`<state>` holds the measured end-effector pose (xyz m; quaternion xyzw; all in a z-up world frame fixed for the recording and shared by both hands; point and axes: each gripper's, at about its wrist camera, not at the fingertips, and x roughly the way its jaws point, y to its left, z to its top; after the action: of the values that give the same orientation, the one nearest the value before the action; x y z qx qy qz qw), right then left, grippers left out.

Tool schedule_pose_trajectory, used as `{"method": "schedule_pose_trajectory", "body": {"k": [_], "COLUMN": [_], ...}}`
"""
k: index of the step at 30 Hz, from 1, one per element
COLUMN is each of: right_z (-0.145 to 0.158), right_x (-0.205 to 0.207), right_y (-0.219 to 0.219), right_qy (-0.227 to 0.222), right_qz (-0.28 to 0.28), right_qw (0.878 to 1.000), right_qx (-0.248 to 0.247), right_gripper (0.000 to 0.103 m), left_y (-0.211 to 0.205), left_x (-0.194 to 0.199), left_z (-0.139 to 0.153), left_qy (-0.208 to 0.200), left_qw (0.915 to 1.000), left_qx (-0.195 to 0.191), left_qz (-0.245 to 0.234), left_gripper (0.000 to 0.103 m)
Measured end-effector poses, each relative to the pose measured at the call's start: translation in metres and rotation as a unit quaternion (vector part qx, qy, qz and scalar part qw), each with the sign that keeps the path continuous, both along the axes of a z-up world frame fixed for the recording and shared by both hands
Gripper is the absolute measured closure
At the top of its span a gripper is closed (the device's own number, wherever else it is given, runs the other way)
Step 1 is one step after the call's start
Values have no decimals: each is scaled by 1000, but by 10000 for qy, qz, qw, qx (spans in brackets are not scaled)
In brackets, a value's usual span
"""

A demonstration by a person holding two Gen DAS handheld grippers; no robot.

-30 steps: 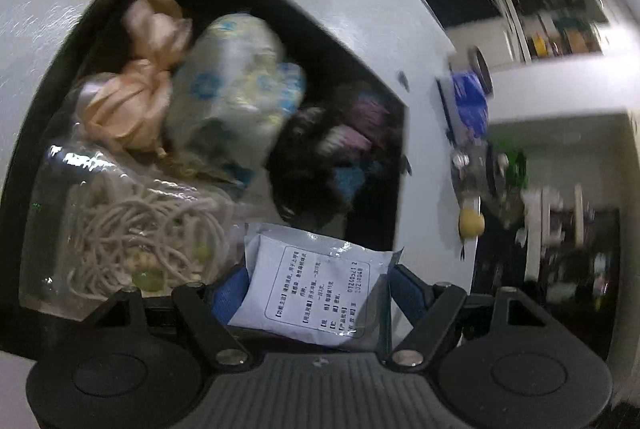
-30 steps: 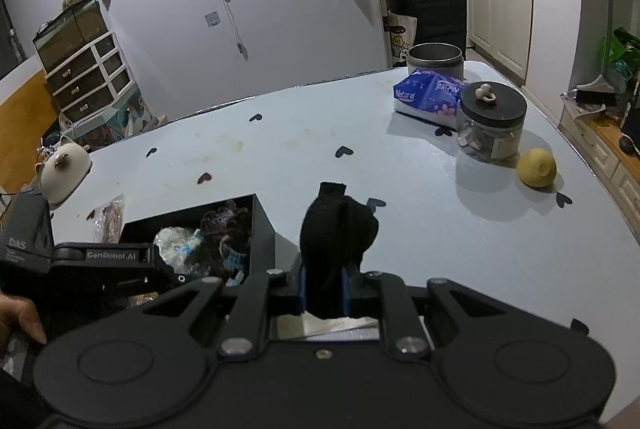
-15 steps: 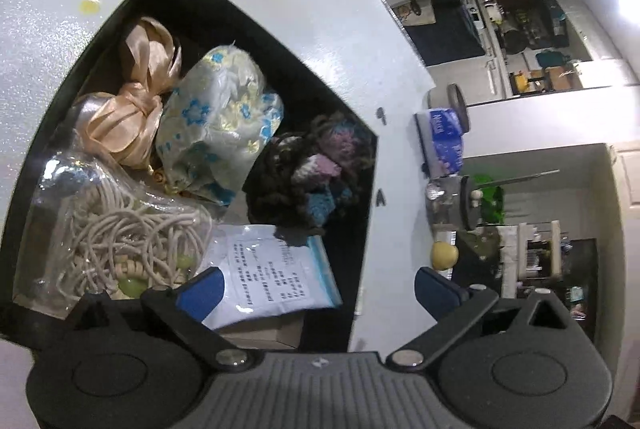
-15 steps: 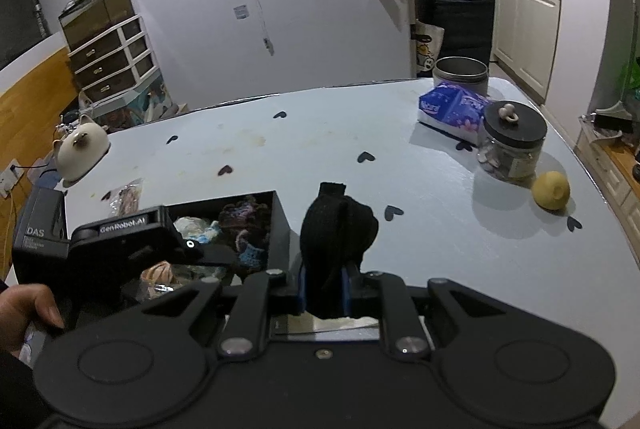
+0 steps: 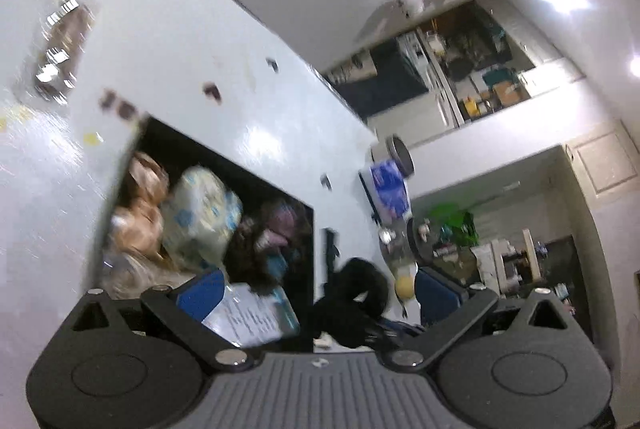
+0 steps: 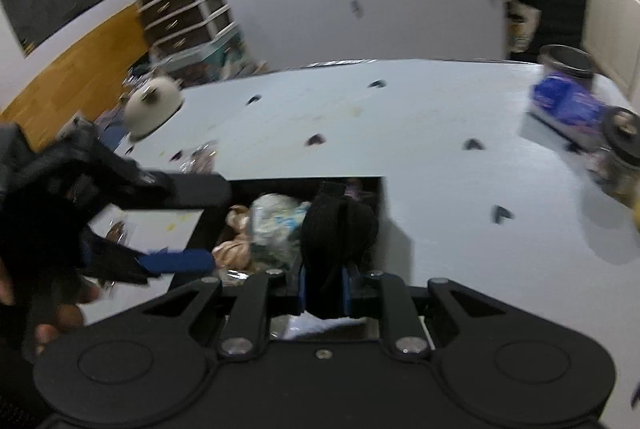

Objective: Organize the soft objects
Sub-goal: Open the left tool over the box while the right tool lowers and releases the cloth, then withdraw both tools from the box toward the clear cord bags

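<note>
My right gripper (image 6: 324, 289) is clamped on the black fabric bundle (image 6: 338, 225), poised over the near edge of the black box (image 6: 384, 225) on the table (image 6: 440, 149). My left gripper (image 5: 308, 293) is wide open and empty, beside the box. I'm mid-delivery; next, lower it beside what looks like a floral pouch (image 6: 276, 225), then release
</note>
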<state>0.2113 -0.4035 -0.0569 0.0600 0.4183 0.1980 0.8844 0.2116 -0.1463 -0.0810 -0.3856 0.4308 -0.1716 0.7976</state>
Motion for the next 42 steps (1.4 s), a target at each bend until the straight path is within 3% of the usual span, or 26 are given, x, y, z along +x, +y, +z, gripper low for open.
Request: {"method": "schedule_pose_trajectory", "body": {"k": [4, 6, 10, 12, 14, 18, 26, 31, 38, 42], "right_z": [-13, -24, -56, -68, -76, -84, -74, -50, -12, 2], "right_x": [23, 35, 51, 54, 59, 69, 58, 42, 19, 5], "right_y": [32, 53, 87, 95, 99, 96, 84, 62, 40, 29], "right_qy": [173, 416, 1307, 1559, 1728, 1938, 1839, 1624, 1104, 740], "right_qz": [616, 1012, 1881, 2113, 2119, 1839, 1452, 1109, 564, 270], "right_qw": [9975, 9912, 9552, 9428, 9381, 9443, 9572, 9714, 9893, 9957], "right_qx": [-316, -742, -1875, -2054, -2127, -1921, -1697, -1328, -772, -498], "right_gripper": [86, 86, 86, 86, 85, 83, 74, 46, 28, 19], "left_y": [24, 33, 49, 54, 56, 58, 51, 45, 33, 25], "left_x": [-10, -13, -19, -20, -19, -18, -10, -8, -12, -17], "left_z": [-2, -4, -5, -6, -8, -11, -6, -2, 10, 18], "left_qy": [114, 165, 207, 234, 283, 337, 269, 218, -23, -266], "left_qw": [9993, 9987, 9972, 9967, 9964, 9964, 9972, 9962, 9901, 9807], "left_qx": [-31, -52, -72, -64, -23, 124, 548, 828, 1399, 1925], "left_qz": [347, 486, 710, 768, 803, 770, 422, 171, -104, -220], "left_gripper": [3, 3, 3, 3, 3, 3, 3, 2, 2, 0]}}
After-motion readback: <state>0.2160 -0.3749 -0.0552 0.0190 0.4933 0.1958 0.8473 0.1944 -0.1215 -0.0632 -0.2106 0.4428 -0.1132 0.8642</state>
